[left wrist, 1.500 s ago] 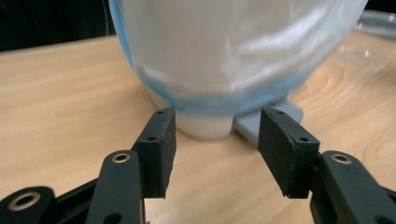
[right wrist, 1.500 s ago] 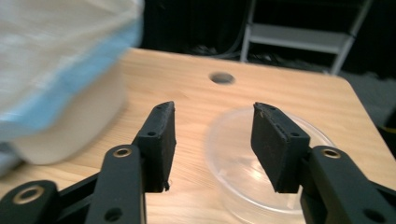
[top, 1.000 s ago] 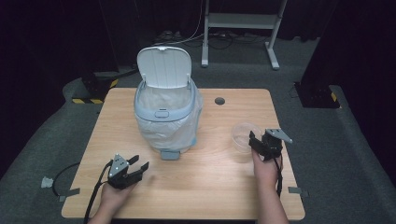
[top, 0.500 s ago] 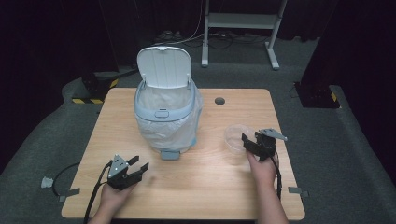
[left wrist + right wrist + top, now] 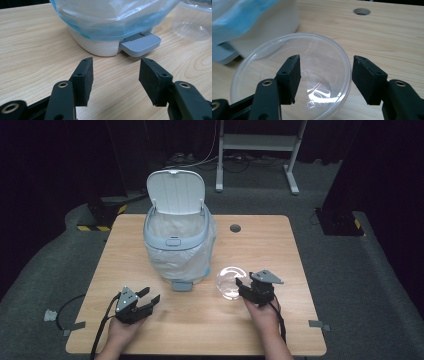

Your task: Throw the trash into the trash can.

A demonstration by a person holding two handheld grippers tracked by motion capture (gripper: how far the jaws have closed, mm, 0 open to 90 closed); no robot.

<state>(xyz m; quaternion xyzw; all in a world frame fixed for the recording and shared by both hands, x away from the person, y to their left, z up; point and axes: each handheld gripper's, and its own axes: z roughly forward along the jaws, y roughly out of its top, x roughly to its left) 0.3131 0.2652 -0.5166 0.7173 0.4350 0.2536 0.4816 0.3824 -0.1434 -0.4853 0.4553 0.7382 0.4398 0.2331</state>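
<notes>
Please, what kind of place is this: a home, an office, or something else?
Probably a lab or recording studio, not a home. A lone wooden table stands on grey carpet with black curtains around it, cables run across the floor behind, and a person works a pedal bin with handheld grippers.

High view: fixed above near edge of desk, facing forward and down, far enough to take whole desktop plus floor behind. Left gripper view: low over desk, close, looking along own tongs at bin base and pedal. Right gripper view: close, tilted down over clear bowl, which rim reappears upper right of left gripper view.
</notes>
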